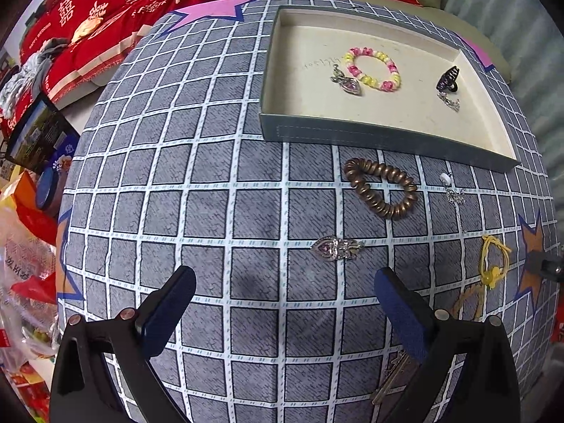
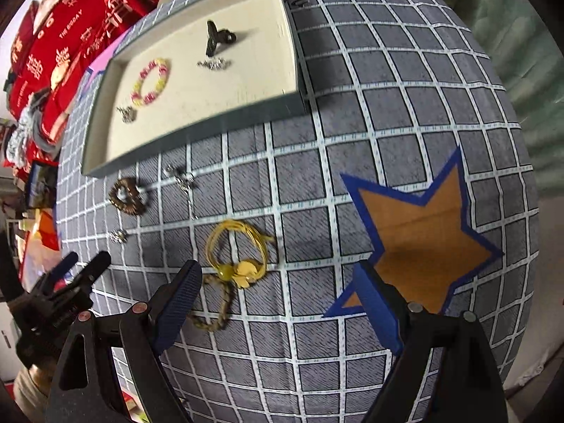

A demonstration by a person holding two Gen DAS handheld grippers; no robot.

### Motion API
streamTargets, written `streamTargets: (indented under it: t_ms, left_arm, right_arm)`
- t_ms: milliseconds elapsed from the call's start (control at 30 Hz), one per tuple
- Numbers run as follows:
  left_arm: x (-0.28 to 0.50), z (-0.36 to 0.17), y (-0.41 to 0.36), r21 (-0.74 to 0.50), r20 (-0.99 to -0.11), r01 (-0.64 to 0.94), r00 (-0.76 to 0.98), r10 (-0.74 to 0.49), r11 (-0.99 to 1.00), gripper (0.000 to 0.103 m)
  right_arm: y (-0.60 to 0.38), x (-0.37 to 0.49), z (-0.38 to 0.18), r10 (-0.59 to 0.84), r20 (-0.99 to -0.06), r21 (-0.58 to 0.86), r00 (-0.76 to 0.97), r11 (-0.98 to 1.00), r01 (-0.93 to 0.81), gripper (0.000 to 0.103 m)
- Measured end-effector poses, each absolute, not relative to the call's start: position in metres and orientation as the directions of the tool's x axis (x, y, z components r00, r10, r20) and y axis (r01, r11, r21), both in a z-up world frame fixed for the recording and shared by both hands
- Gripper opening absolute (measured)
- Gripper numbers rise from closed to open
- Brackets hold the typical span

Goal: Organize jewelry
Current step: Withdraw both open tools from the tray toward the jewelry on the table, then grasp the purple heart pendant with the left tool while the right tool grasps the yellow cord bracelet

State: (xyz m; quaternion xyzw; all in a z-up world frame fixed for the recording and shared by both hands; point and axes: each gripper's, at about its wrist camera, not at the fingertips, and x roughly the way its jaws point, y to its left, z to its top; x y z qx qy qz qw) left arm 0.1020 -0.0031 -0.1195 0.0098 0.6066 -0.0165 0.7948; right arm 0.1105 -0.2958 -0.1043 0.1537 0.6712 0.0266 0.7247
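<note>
A table covered in a grey cloth with a white grid fills both views, with star-shaped cutouts at its edges: pink at the top, an orange star edged in blue at lower right of the right view. A shallow cream-lined tray sits upper right in the left view and holds a pink and yellow bead bracelet, a silver pendant, a black claw clip and a small silver piece just below the clip. On the cloth below the tray lie a brown coil tie, a silver earring, a silver heart brooch and a yellow elastic beside a braided cord. The left gripper stands wide and empty just below the brooch. The right gripper is also wide and empty, near the elastic. Red cushions with white lettering line the upper left, and packaged clutter fills the left edge.
</note>
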Motion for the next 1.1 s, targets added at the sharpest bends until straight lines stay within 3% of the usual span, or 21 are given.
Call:
streamTargets:
  t_ms: [367,533,600,933,1100]
  left_arm:
    - [0.113,-0.131,0.002,-0.056,-0.971,-0.01,0.234,-0.052,0.998,0.1]
    - [0.123,-0.136,0.005,-0.063,-0.971,-0.014,0.231,-0.059,0.998,0.1]
    - [0.127,-0.139,0.005,-0.066,-0.972,-0.011,0.226,-0.062,0.998,0.09]
    - [0.136,-0.151,-0.008,-0.05,-0.975,-0.001,0.216,-0.049,0.999,0.09]
    - [0.134,-0.155,-0.023,-0.034,-0.975,0.009,0.22,-0.035,0.999,0.085]
  right_arm:
    - [-0.295,0.108,-0.116,0.186,-0.98,0.195,0.074,0.971,0.141,0.088]
    - [-0.286,0.114,-0.121,0.176,-0.982,0.183,0.068,0.975,0.126,0.082]
    - [-0.284,0.116,-0.123,0.171,-0.983,0.178,0.068,0.977,0.121,0.081]
    - [-0.254,0.131,-0.129,0.119,-0.99,0.124,0.081,0.991,0.057,0.076]
    - [-0.227,0.136,-0.134,0.069,-0.994,0.071,0.088,0.997,0.017,0.072]
